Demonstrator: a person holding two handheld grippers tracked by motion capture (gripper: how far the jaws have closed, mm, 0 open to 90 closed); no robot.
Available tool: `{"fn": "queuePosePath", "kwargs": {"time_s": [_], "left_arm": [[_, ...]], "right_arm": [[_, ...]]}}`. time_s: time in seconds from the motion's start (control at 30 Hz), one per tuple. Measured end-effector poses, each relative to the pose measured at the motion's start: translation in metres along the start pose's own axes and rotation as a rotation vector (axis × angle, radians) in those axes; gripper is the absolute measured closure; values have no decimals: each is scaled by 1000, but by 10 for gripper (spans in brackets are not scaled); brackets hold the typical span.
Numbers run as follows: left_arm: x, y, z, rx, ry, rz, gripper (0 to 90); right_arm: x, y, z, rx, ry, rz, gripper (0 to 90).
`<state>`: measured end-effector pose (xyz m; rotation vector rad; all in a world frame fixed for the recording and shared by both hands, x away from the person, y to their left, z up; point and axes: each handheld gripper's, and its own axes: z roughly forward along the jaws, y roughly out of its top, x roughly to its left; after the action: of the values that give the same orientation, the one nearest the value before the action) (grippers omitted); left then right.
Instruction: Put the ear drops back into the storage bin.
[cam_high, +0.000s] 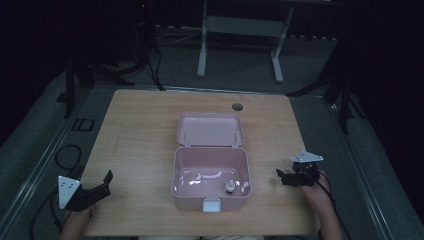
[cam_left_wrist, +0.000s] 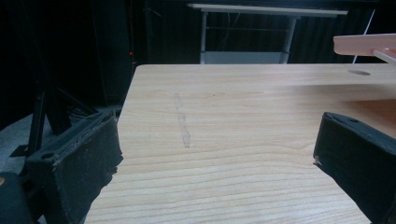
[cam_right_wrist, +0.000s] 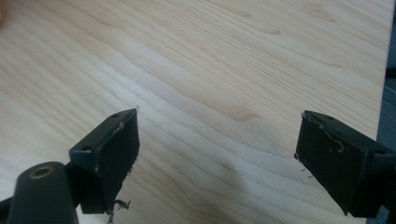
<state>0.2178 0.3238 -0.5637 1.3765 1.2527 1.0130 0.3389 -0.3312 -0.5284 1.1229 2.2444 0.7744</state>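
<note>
high view: pink box was seen open mid-worktop, small bottle inside, between both claws | left gripper view: left claw was held released, empty | right gripper view: right claw was held released, empty

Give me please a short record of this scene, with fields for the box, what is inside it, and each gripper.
box: pink plastic box, lid open and folded back, on the middle of the wooden table
contents: one small grey object near the front right corner; too small to identify
latch: pale clasp on the front wall
left gripper: jaws apart, holding nothing, left of the box
right gripper: jaws apart, holding nothing, right of the box
</note>
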Motion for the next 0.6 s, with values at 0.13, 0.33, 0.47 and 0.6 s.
{"fn": "queuePosePath", "kwargs": {"time_s": [0.13,0.33,0.47,0.6], "left_arm": [[0,0,0,0,0,0,10],[0,0,0,0,-1,-1,9],[0,0,0,0,-1,-1,9],[0,0,0,0,-1,-1,9]], "right_arm": [[3,-4,5,-20,-64,47,130],[3,-12,5,-116,-124,167,130],[4,-17,3,-174,-162,219,130],[4,-21,2,-213,-199,266,130]]}}
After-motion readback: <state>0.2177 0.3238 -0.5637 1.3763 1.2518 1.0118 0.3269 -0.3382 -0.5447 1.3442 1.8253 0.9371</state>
